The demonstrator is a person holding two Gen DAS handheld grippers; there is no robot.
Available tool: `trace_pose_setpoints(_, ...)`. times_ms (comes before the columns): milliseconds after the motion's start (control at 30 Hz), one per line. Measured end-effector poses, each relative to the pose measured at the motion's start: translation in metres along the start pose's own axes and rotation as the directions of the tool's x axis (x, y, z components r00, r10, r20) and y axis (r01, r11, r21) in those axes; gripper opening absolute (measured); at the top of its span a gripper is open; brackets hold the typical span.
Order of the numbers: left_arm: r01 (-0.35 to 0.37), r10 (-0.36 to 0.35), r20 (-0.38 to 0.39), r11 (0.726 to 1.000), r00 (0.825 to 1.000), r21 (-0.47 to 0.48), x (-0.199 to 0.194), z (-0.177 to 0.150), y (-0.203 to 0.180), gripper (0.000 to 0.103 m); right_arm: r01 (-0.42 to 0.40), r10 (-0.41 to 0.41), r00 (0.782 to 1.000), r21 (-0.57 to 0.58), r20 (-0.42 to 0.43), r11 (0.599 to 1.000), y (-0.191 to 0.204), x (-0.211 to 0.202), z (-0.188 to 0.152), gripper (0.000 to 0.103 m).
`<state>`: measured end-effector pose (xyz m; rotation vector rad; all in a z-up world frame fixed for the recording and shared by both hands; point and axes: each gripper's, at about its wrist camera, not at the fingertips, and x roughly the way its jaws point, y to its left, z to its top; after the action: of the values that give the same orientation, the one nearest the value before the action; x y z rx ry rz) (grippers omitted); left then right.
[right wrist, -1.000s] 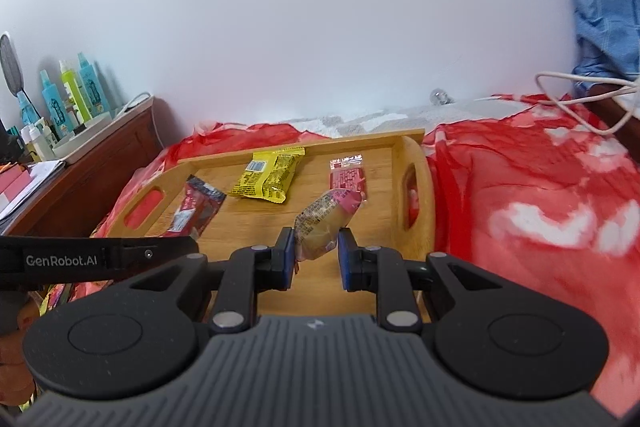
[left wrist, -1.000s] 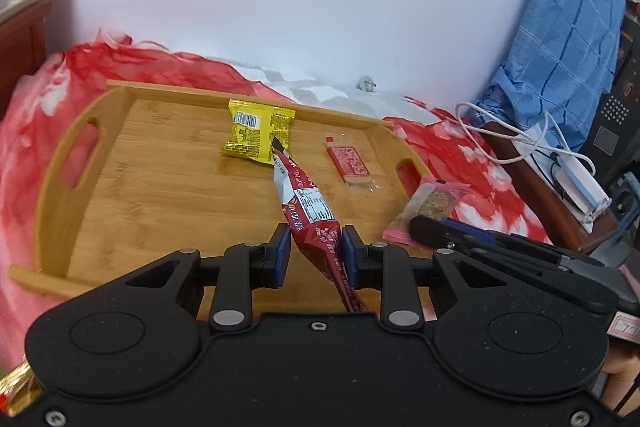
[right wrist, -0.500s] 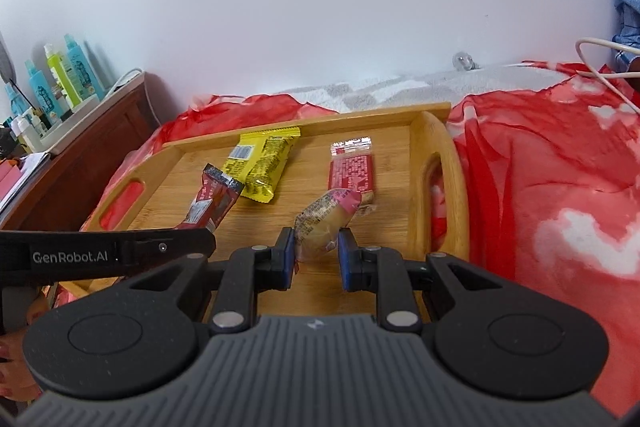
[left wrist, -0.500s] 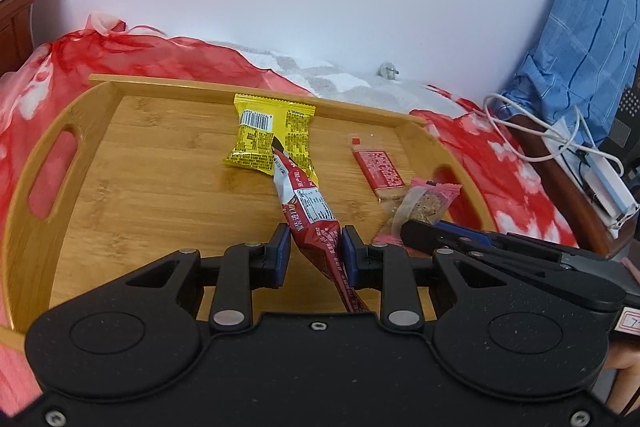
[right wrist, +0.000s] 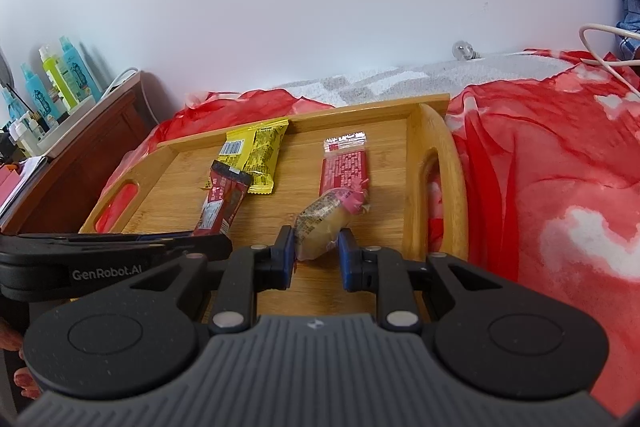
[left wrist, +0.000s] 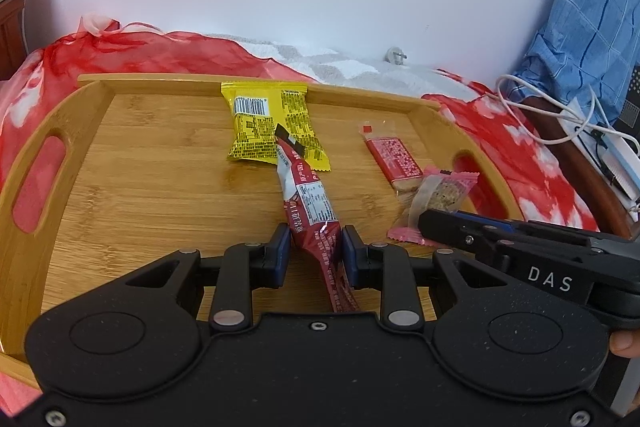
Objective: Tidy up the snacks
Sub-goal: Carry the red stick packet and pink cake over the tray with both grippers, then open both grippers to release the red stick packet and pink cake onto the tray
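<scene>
Now both grippers sit lower and closer to the wooden tray [left wrist: 160, 187] than a second ago: the tray fills more of each view, and the yellow packet [left wrist: 272, 123] and flat red bar [left wrist: 394, 157] lying on it look larger and nearer. Neither grip has changed across the frames.

The left gripper [left wrist: 314, 253] is clamped on a long dark-red snack packet [left wrist: 310, 211]. Its blue pads [left wrist: 282, 251] press the packet's sides near the lower end. The packet runs forward over the tray, and its far tip overlaps the near edge of the yellow packet; whether the tip touches it cannot be told.

The right gripper [right wrist: 316, 253] is closed on a small pink-ended wrapped cake [right wrist: 326, 217], pinched between its blue pads [right wrist: 286, 253]. The cake's pink twisted end reaches up to the near end of the flat red bar, above the right part of the tray, just inside the right handle [right wrist: 438, 183]. From the left camera the same cake shows beside the red bar, held at its near end by the other tool.

The tray rests on a red and white cloth [right wrist: 540, 167]. A white cable [left wrist: 560, 107] lies off to the right.
</scene>
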<state>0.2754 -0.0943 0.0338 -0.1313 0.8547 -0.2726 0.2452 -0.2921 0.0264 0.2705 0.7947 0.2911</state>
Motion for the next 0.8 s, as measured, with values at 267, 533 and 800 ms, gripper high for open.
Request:
trace_pose_setpoints(267,-0.028,0.028,0.011,1.000,1.000,0.004,0.002,0.002,-0.001,0.026,-0.007,0.007,1.000,0.006,-0.004,1.000,0.000,0.000,0.000,0.030)
trace_pose_setpoints(533,-0.076,0.076,0.015,0.997,0.997,0.021,-0.001,0.001,-0.003,0.028,-0.003,0.003,1.000,-0.006,-0.009,1.000,0.004,0.001,-0.001,0.042)
trace_pose_setpoints(800,-0.117,0.115,0.035,0.992,0.993,0.048,-0.015,-0.001,-0.009,0.043,0.005,-0.005,1.000,-0.017,-0.003,1.000,0.009,-0.006,0.000,0.067)
